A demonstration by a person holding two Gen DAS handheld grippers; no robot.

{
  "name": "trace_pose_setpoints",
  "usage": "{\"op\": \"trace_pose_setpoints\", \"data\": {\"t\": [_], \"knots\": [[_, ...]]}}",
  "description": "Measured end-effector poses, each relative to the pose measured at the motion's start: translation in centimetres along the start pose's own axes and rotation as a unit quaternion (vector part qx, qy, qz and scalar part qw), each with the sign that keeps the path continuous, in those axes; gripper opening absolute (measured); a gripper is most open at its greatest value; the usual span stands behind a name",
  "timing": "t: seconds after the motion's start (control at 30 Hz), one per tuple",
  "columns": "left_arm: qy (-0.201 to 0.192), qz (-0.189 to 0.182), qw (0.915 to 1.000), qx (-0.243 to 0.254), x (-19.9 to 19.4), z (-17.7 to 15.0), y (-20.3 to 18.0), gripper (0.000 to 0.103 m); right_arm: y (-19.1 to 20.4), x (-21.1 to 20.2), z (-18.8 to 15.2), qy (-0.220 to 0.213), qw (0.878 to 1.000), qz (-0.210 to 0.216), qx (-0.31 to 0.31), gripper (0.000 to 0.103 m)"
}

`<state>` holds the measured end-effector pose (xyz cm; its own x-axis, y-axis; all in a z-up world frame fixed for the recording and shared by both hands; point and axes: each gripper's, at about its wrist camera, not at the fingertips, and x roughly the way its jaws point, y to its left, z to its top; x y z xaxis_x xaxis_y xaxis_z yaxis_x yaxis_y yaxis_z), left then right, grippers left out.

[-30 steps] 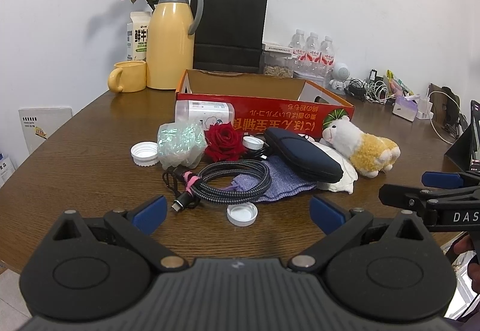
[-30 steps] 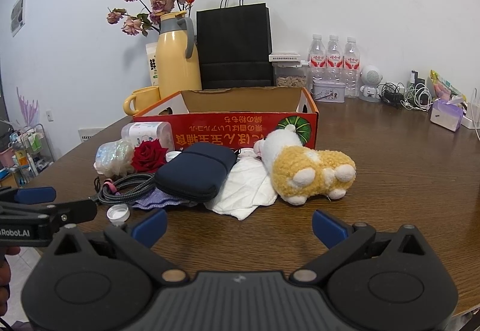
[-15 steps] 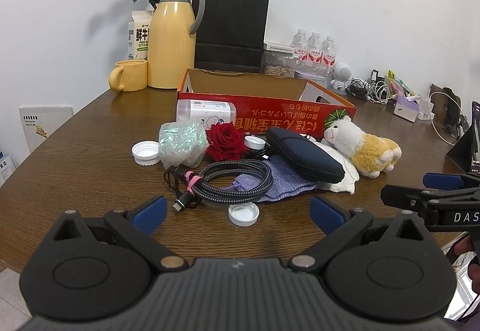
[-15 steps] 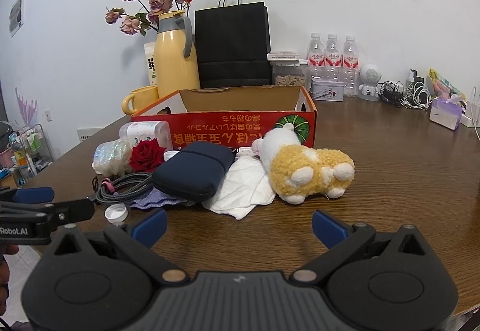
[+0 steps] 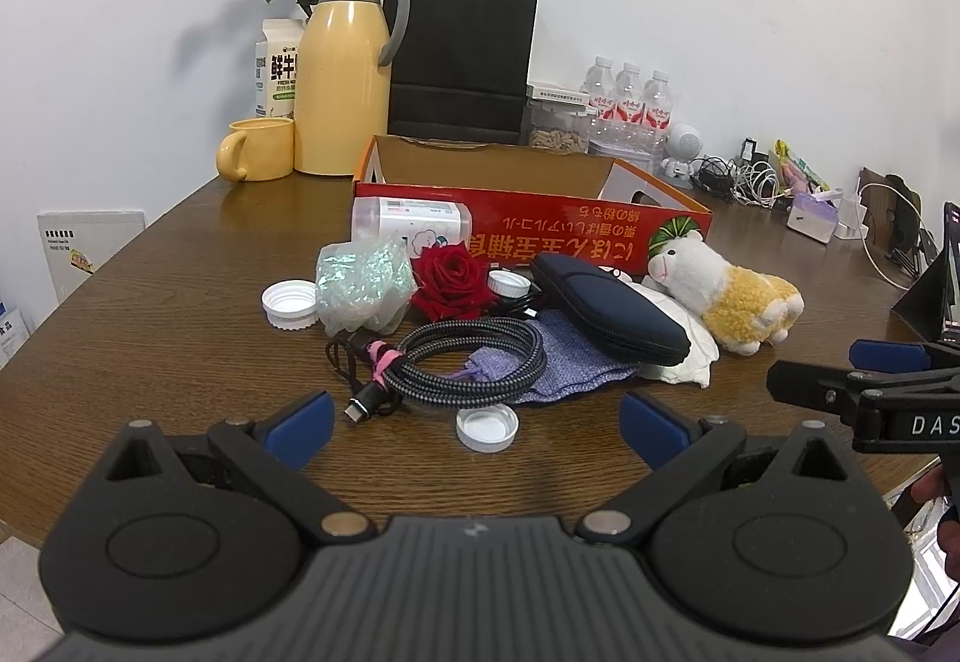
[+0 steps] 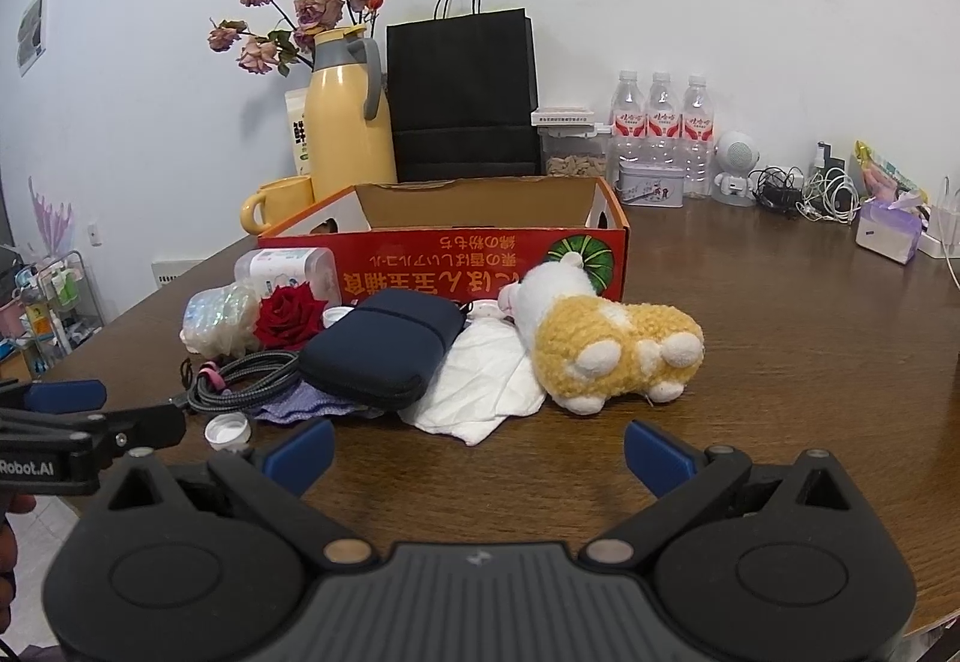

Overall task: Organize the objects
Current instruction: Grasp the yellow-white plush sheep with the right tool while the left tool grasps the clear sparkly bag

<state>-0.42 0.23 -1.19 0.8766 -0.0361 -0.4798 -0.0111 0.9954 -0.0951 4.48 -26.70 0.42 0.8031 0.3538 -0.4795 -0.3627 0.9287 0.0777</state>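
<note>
A heap of loose items lies in front of an open red cardboard box: a coiled braided cable, a red rose, a navy zip case, a plush alpaca, a white tissue, a purple cloth, a shiny plastic wrap and white caps. My left gripper is open, low over the table just short of the nearest cap. My right gripper is open too, just short of the tissue. Neither holds anything.
Behind the box stand a yellow thermos, a yellow mug, a milk carton, a black paper bag and water bottles. Cables and a tissue pack sit at the far right. Bare wood lies to the right of the alpaca.
Both views have shifted only slightly, the scene sliding a touch rightward in the left view and upward in the right. The objects lie as they did and both grippers stay open.
</note>
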Motion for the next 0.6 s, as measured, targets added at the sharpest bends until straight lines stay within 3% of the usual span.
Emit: {"op": "trace_pose_setpoints", "data": {"t": [0.6], "knots": [[-0.011, 0.026, 0.9994, -0.021, 3.2, 1.6, 1.2, 0.103, -5.1, 3.8, 1.0, -0.049, 0.998, -0.049, -0.002, 0.103]]}}
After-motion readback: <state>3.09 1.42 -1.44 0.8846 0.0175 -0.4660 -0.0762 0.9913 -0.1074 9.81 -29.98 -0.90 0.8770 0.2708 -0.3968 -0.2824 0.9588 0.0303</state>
